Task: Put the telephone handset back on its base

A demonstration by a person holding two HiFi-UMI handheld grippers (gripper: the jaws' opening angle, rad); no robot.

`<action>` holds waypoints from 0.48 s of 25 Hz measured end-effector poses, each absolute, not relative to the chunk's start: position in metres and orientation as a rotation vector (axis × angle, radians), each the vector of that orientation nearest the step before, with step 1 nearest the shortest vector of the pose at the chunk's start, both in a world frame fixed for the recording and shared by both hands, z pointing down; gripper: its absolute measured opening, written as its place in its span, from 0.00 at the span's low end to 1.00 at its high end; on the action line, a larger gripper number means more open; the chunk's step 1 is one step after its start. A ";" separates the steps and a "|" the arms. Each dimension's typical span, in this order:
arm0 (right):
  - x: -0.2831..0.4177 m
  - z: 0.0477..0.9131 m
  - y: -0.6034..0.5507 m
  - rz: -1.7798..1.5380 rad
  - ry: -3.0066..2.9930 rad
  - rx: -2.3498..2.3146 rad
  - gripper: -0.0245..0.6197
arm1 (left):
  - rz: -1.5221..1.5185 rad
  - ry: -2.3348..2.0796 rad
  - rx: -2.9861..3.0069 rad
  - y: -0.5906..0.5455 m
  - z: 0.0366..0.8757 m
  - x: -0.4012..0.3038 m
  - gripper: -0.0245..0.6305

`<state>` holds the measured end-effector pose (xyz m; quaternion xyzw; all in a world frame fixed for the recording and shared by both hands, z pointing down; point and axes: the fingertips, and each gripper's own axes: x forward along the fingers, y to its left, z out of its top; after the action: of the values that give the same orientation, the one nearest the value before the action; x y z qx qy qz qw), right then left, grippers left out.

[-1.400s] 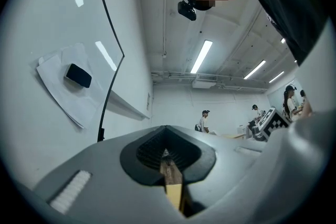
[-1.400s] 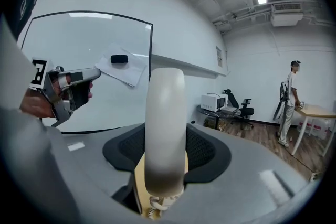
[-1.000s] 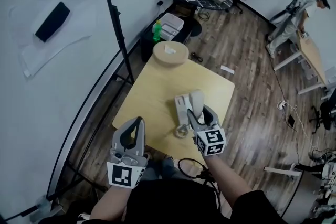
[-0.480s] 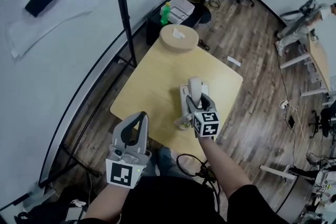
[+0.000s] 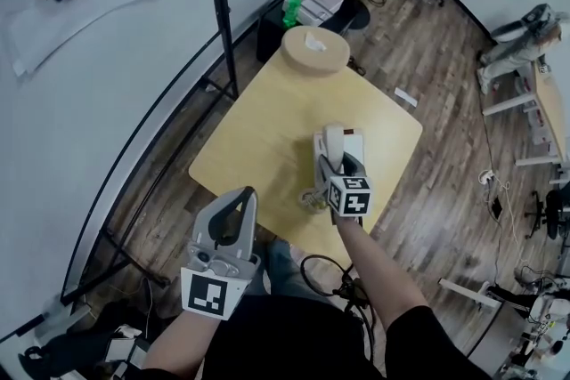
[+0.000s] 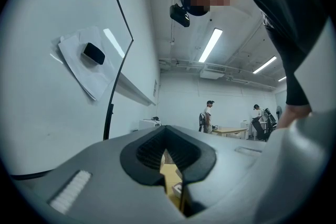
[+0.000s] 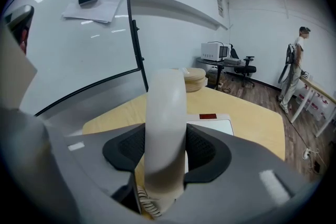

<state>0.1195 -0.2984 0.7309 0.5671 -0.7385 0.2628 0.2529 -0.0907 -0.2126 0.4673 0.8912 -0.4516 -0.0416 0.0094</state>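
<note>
Right gripper view: right gripper [image 7: 167, 152] grasps handset [image 7: 165, 107], base [image 7: 212, 126] at its 1 o'clock; left gripper [image 5: 245, 196] clenched, empty.

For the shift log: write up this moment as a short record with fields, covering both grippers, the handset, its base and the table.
right gripper: shut on the telephone handset, which sticks up between its jaws
left gripper: shut, empty
base: flat on the table, beyond the handset
cord: coiled, at the handset's lower end
task state: handset not yet laid on base
</note>
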 end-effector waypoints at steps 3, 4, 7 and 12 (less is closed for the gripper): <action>0.120 0.738 -0.294 0.741 -1.988 1.540 0.38 | -0.126 -1.412 2.779 -0.210 0.469 -0.091 0.04; 0.120 0.741 -0.291 0.745 -1.981 1.534 0.38 | -0.126 -1.411 2.778 -0.209 0.470 -0.091 0.04; 0.118 0.748 -0.285 0.766 -1.958 1.522 0.38 | -0.131 -1.408 2.777 -0.208 0.470 -0.092 0.04; 0.119 0.763 -0.277 0.829 -1.898 1.517 0.38 | -0.132 -1.403 2.779 -0.206 0.470 -0.091 0.04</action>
<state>0.1191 -0.2769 0.7625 0.5668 -0.7090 0.3096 0.2831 -0.0907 -0.2060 0.4704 0.8918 -0.4502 -0.0425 0.0127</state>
